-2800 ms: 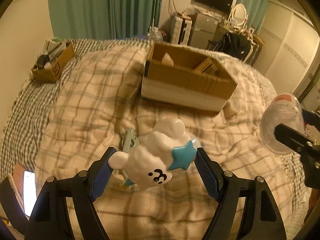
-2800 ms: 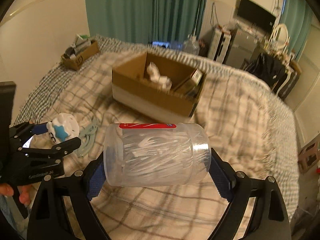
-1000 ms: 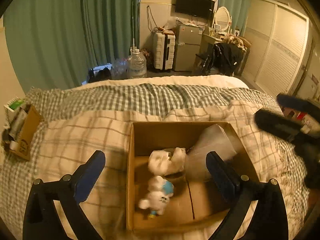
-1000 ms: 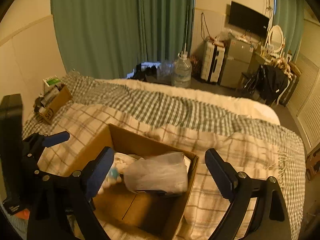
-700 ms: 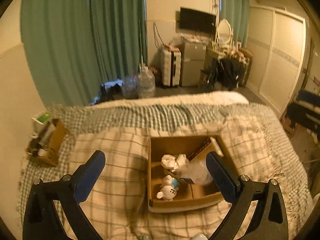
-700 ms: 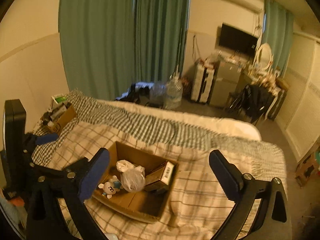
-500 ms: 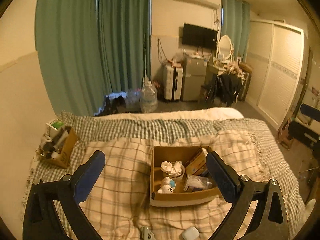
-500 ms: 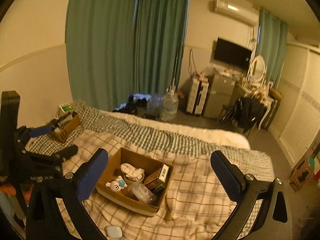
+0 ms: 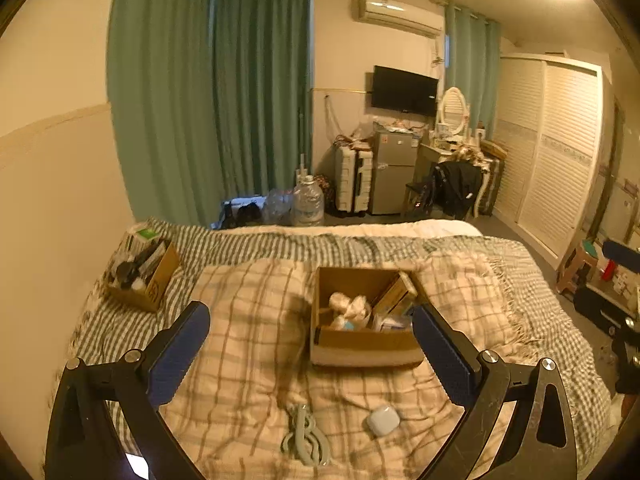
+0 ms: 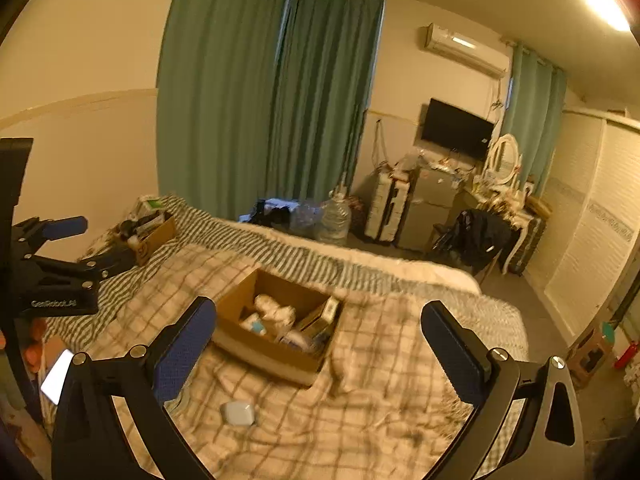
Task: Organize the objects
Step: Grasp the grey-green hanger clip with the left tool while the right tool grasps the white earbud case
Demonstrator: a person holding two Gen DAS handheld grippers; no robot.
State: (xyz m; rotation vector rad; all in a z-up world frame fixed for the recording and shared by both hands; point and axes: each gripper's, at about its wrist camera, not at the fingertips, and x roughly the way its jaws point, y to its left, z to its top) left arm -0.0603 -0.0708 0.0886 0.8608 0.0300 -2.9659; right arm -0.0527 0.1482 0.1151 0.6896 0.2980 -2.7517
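A brown cardboard box (image 9: 362, 346) sits on the plaid blanket in the middle of the bed, also in the right wrist view (image 10: 262, 350). It holds a white toy, a clear jar and small cartons. A small white case (image 9: 383, 420) and a grey-green clip (image 9: 305, 436) lie on the blanket in front of it; the case also shows in the right wrist view (image 10: 238, 413). My left gripper (image 9: 310, 354) is open and empty, well back from the box. My right gripper (image 10: 318, 346) is open and empty too.
A second small cardboard box (image 9: 150, 276) of items sits at the bed's far left corner. A lit phone (image 10: 56, 376) lies at the bed's left edge. Beyond the bed are water jugs (image 9: 307, 204), a suitcase, a fridge and wardrobes.
Both grippers let go of the toy and the jar into the box, then pulled back and up. The box now looks small and far; the case and clip have come into view.
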